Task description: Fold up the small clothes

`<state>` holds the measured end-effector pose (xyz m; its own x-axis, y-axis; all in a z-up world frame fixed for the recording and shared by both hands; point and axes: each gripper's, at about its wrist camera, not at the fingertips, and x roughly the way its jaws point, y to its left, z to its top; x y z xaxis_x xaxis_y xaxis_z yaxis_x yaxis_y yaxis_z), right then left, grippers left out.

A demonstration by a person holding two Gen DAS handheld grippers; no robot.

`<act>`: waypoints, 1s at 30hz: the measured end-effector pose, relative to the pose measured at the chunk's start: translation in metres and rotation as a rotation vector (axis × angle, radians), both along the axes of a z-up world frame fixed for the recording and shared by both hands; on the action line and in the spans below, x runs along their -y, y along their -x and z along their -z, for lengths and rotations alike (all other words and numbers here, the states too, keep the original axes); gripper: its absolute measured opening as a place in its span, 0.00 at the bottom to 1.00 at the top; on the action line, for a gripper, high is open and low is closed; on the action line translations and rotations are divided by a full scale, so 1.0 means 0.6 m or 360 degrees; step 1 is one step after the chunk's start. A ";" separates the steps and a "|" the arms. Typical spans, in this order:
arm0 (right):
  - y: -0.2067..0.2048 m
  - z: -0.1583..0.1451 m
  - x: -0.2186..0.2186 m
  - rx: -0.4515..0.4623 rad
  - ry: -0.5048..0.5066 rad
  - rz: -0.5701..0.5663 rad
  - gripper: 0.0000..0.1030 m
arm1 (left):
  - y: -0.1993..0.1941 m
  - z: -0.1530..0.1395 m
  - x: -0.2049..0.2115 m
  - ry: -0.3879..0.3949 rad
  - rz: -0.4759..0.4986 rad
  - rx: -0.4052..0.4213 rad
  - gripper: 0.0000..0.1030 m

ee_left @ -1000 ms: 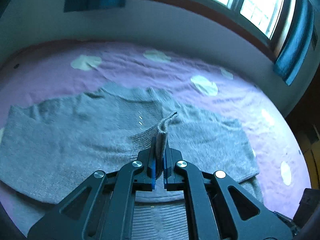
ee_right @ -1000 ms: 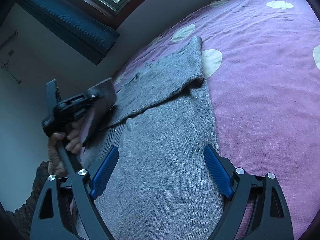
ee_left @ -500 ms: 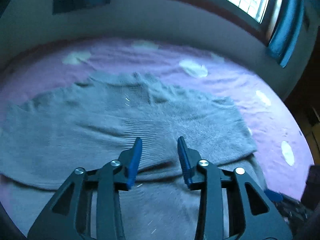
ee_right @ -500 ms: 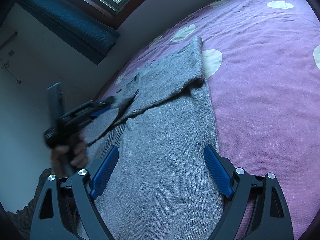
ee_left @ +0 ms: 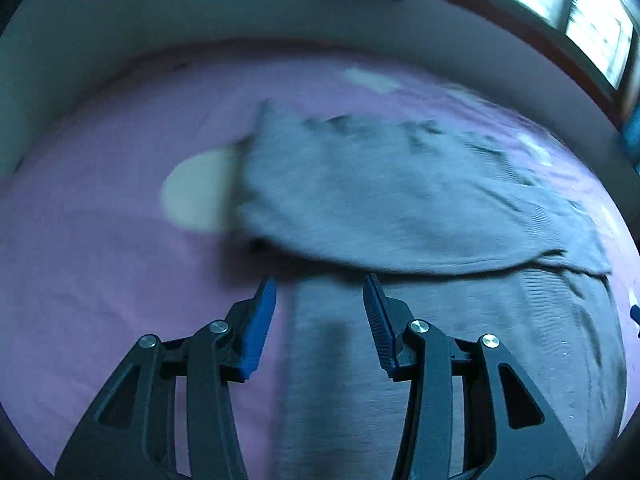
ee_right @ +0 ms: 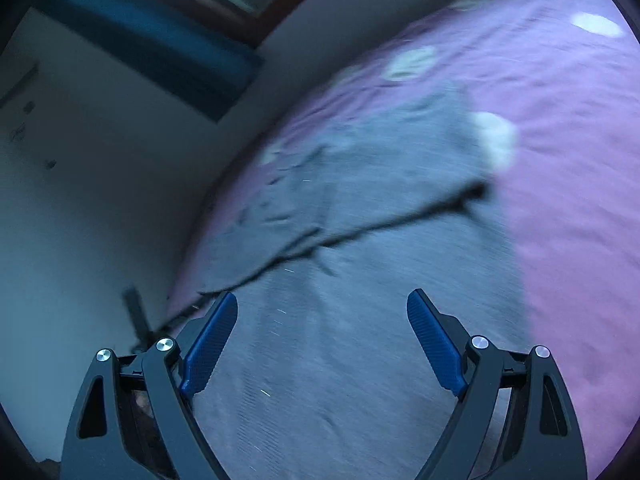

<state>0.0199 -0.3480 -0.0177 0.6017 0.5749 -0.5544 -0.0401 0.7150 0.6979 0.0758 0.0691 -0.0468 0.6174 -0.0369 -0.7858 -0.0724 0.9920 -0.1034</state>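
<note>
Sweater: the grey sweater [ee_left: 400, 200] lies flat on the bed [ee_left: 100, 240], spread so its parts can be turned over one another.
Fold: its upper part lies doubled over the lower body, the folded edge crossing the cloth just ahead of both tongs; laid that way, it makes the garment shorter.
Left tongs: the left tongs [ee_left: 320, 300] are apart and opening, with nothing pinched. Below the gap lies the sweater's left edge, where cloth meets bed, likely the next place to grip.
Right tongs: the right tongs [ee_right: 322, 340] stand wide apart above the lower body, gripping nothing; I judge they wait there for the next fold.
Bed: purple sheet with pale spots [ee_right: 496, 136], one half hidden by the sweater's corner.
Blur: both views are smeared, so fine creases cannot be read.
</note>
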 end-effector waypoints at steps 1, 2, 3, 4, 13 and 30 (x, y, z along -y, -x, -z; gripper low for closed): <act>-0.026 0.000 -0.017 -0.0006 -0.0002 -0.0024 0.81 | -0.001 0.007 -0.011 0.0027 -0.0023 -0.0016 0.43; -0.049 0.003 -0.031 -0.0017 -0.0003 -0.0037 0.79 | -0.001 0.011 -0.015 0.0037 -0.0032 -0.0023 0.43; -0.075 0.007 -0.045 -0.0037 -0.0002 -0.0045 0.75 | -0.001 0.016 -0.018 0.0045 -0.0041 -0.0028 0.43; -0.098 0.012 -0.056 -0.0058 0.0001 -0.0048 0.70 | -0.002 0.019 -0.020 0.0054 -0.0050 -0.0031 0.43; -0.238 0.087 -0.146 -0.0289 0.0164 -0.0027 0.41 | -0.009 0.022 -0.026 0.0091 -0.0087 -0.0023 0.50; -0.194 0.038 -0.058 -0.0125 0.0353 0.0114 0.05 | -0.072 0.027 -0.043 0.0052 -0.0184 -0.0037 0.58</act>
<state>0.1364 -0.3131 -0.0406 0.5866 0.3913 -0.7091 0.0646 0.8502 0.5225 0.1189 0.0950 -0.0629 0.6007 0.0077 -0.7994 -0.1886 0.9731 -0.1324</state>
